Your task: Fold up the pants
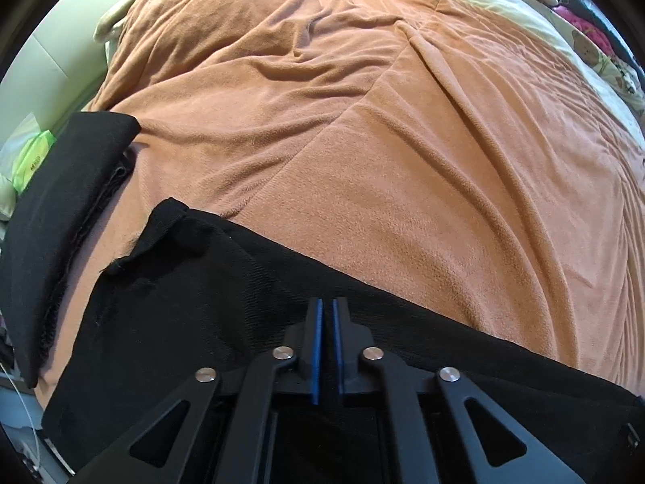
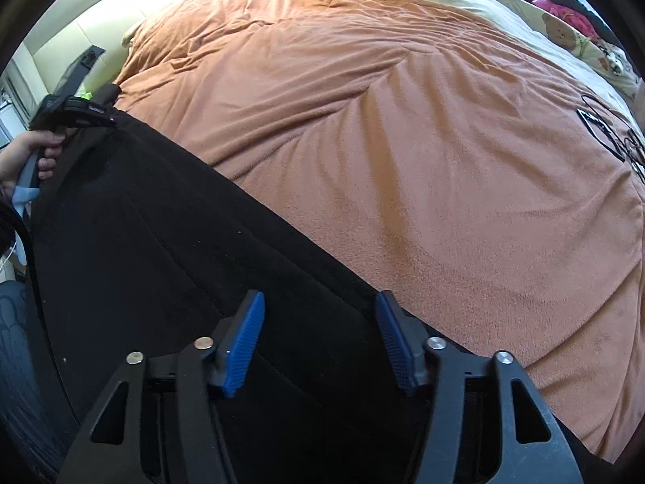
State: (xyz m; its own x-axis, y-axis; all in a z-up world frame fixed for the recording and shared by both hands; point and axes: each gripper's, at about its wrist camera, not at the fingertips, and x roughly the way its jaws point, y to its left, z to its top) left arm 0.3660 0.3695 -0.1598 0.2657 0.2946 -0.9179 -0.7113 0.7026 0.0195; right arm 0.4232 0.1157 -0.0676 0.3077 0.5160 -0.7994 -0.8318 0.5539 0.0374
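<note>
Black pants (image 1: 201, 302) lie along the near edge of the bed, one hem end (image 1: 169, 209) at the upper left. My left gripper (image 1: 326, 306) points down at them with its blue pads pressed together. In the right wrist view the same pants (image 2: 161, 242) stretch away to the left, where a hand (image 2: 24, 157) holds that left gripper (image 2: 113, 120) and the cloth rises taut to its tip. My right gripper (image 2: 320, 322) hangs over the near part of the pants, its blue pads (image 2: 246, 343) wide apart and touching nothing.
An orange fleece blanket (image 1: 403, 141) covers the bed (image 2: 403, 141). A second black folded garment (image 1: 68, 185) lies at the left edge, beside a green packet (image 1: 34, 157). Stuffed toys and patterned bedding (image 2: 556, 28) sit at the far right. A dark chair (image 2: 16, 343) stands at lower left.
</note>
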